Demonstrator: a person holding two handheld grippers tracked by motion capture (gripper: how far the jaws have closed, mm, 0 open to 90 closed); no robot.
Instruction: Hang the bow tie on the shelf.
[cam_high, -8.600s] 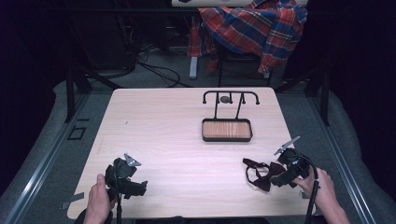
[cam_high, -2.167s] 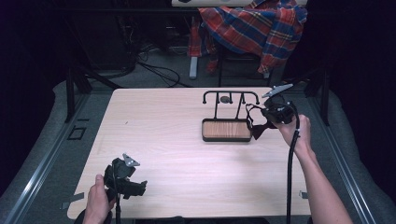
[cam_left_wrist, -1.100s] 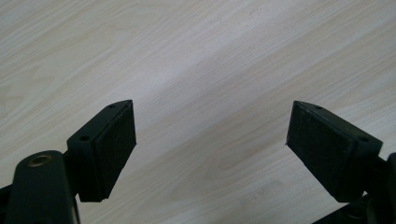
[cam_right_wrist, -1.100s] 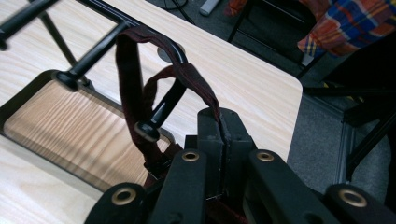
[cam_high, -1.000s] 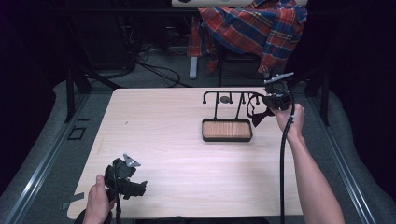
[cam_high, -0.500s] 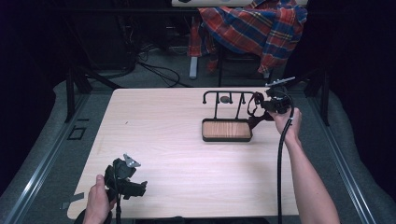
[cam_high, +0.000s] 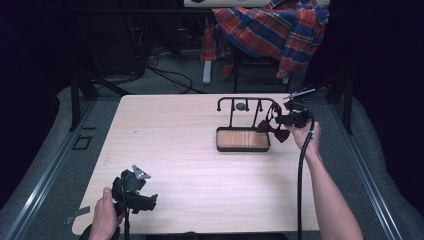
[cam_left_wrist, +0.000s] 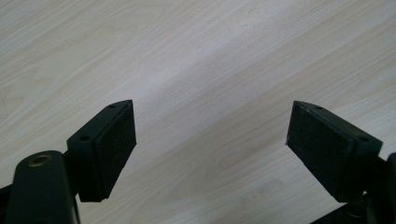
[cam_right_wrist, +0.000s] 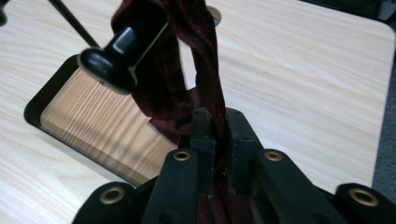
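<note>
Right now a dark red fabric bow tie is pinched between the fully closed jaws of the right gripper, its woven strap looped up against a black rounded rod end of the thin metal rack near the table's far right edge. Below sits a rectangular black-rimmed tray with a wood-grain floor. Pale laminate table is seen between the left gripper's flat textured pads, spread wide and empty, at the near left corner. A plaid cloth is draped behind. The strap's top is cut off in the right gripper view.
</note>
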